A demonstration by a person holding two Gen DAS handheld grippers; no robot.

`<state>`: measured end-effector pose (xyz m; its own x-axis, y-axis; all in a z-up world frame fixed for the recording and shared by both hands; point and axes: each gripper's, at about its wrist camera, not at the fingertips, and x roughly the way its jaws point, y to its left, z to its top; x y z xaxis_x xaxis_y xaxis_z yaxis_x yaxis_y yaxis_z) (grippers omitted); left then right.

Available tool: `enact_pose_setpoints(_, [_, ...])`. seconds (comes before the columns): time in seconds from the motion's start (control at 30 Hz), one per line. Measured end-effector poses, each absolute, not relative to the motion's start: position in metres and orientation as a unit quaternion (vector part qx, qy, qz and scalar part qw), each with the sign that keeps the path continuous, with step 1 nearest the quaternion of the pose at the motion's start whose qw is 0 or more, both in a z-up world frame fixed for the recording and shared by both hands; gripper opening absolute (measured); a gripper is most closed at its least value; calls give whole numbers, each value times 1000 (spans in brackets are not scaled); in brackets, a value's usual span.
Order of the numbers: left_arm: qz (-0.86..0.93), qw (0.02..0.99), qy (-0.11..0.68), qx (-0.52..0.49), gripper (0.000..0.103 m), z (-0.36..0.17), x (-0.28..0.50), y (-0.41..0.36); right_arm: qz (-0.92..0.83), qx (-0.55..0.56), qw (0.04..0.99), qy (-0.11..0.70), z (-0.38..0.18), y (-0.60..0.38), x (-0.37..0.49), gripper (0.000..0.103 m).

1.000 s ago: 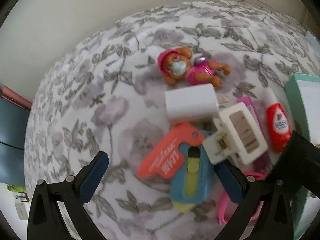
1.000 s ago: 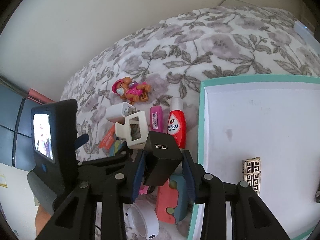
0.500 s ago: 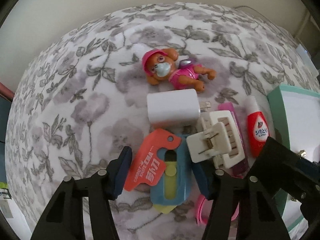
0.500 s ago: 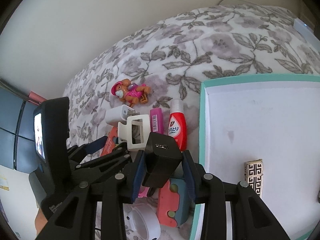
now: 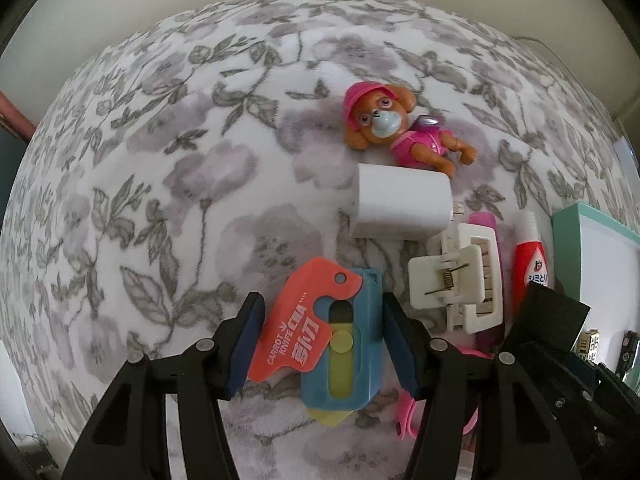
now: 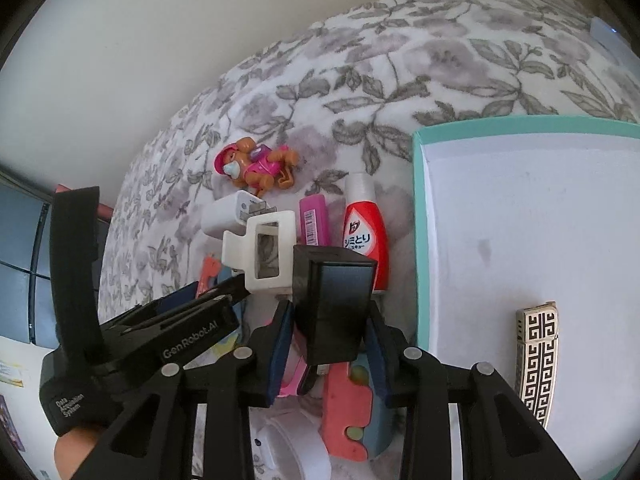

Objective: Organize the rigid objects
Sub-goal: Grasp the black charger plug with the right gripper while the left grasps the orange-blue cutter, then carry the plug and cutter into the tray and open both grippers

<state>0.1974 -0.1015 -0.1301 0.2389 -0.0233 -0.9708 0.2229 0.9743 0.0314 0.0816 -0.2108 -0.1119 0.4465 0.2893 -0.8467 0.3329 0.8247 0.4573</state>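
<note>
Blanket [image 5: 160,184] with grey flowers spreads under everything, and my teal-rimmed tray [image 6: 420,240] lies on it with a patterned lighter [image 6: 536,360] inside. My right gripper [image 6: 326,344] clamps a black charger [image 6: 332,304] just left of that tray. My left gripper [image 5: 322,340] straddles the toy knife [image 5: 320,332] (orange and blue), pads beside it, contact unclear. Above sit a white plug [image 5: 400,208] and a toy dog [image 5: 396,132].
</note>
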Motion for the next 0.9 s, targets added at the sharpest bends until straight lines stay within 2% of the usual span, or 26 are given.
enact_pose_setpoints(0.27, [-60, 778, 623, 59, 60, -129, 192, -83, -14, 291, 804, 519, -105, -212, 78, 31])
enact_pose_setpoints(0.57, [-46, 782, 621, 32, 60, -119, 171, -43, -15, 302, 812, 500, -91, -221, 71, 31])
enact_pose_setpoints(0.73, [-41, 794, 607, 25, 60, -97, 166, -28, -15, 310, 822, 477, -74, -230, 64, 31])
enact_pose_setpoints(0.9, [-41, 823, 566, 19, 60, -53, 159, -21, -42, 294, 842, 451, -48, -246, 52, 31])
